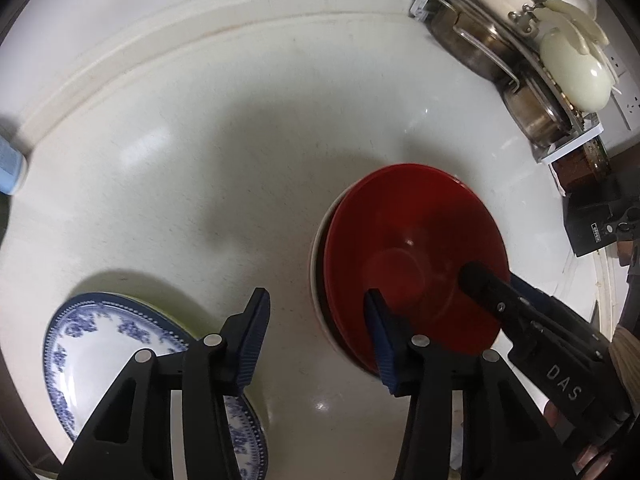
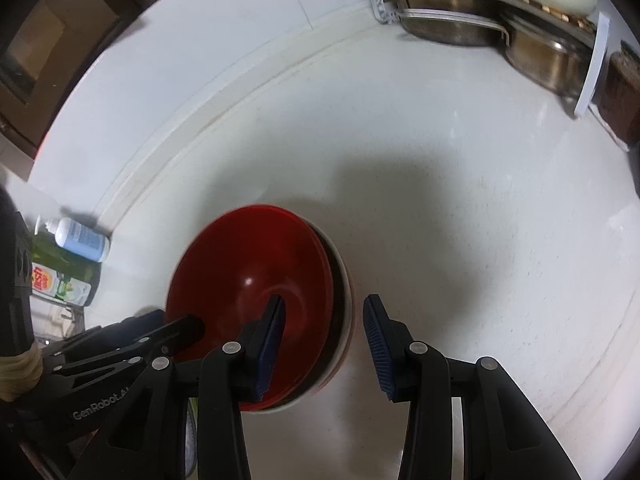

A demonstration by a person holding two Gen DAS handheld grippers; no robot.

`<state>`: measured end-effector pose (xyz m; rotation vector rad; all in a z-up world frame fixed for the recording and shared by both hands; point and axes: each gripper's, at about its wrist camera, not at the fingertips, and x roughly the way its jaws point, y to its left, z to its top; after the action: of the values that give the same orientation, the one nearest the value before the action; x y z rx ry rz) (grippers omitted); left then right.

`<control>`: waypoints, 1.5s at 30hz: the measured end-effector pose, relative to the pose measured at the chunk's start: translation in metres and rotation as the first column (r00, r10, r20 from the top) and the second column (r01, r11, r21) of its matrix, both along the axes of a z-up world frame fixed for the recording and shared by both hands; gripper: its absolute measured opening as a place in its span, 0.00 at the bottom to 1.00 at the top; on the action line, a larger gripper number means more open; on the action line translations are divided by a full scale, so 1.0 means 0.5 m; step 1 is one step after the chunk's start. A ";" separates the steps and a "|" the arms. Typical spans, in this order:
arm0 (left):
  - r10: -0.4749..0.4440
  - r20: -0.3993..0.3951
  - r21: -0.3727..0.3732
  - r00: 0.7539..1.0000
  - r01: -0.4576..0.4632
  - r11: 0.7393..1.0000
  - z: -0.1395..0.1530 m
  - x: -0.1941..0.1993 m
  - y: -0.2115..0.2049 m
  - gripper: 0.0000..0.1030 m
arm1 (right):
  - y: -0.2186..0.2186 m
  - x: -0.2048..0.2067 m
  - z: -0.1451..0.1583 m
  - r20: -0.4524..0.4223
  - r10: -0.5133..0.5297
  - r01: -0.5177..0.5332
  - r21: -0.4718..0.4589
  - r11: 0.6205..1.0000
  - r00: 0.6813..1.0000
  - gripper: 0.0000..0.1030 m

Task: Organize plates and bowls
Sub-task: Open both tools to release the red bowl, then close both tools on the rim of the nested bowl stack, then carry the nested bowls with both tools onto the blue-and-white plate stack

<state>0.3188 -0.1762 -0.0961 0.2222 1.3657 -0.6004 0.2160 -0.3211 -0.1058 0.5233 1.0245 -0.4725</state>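
**On the white desk: red bowls stacked, both grippers spread**

On the desk [image 1: 200,140], a stack of red bowls [image 1: 412,248] sits right of a blue-patterned plate [image 1: 92,344]. The left gripper [image 1: 318,344] hangs spread wide, holding nothing. The right gripper [image 2: 324,344] gapes wide too, one finger over the bowls' rim. A dish rack [image 1: 520,48] stands behind.

Bowl [image 1: 412,248] nested in another, seemingly; plate [image 1: 120,360] to its left.
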 end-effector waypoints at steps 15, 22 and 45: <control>0.012 -0.094 -0.030 0.995 -0.015 0.999 -0.038 0.011 -0.018 0.28 | -0.015 0.007 -0.045 -0.063 0.020 -0.016 0.068 0.998 0.998 0.33; 0.027 -0.085 -0.027 0.996 -0.030 0.999 -0.037 0.009 -0.018 0.27 | -0.006 0.008 -0.043 -0.090 0.038 -0.036 0.021 0.999 0.995 0.27; 0.113 0.010 -0.085 0.994 -0.112 0.990 0.068 0.003 0.083 0.27 | 0.062 0.022 0.026 -0.020 0.064 -0.064 -0.018 0.998 0.998 0.25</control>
<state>0.3203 -0.1347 -0.0621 0.0808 1.3263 -0.5594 0.2268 -0.2902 -0.0928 0.4687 1.0516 -0.4310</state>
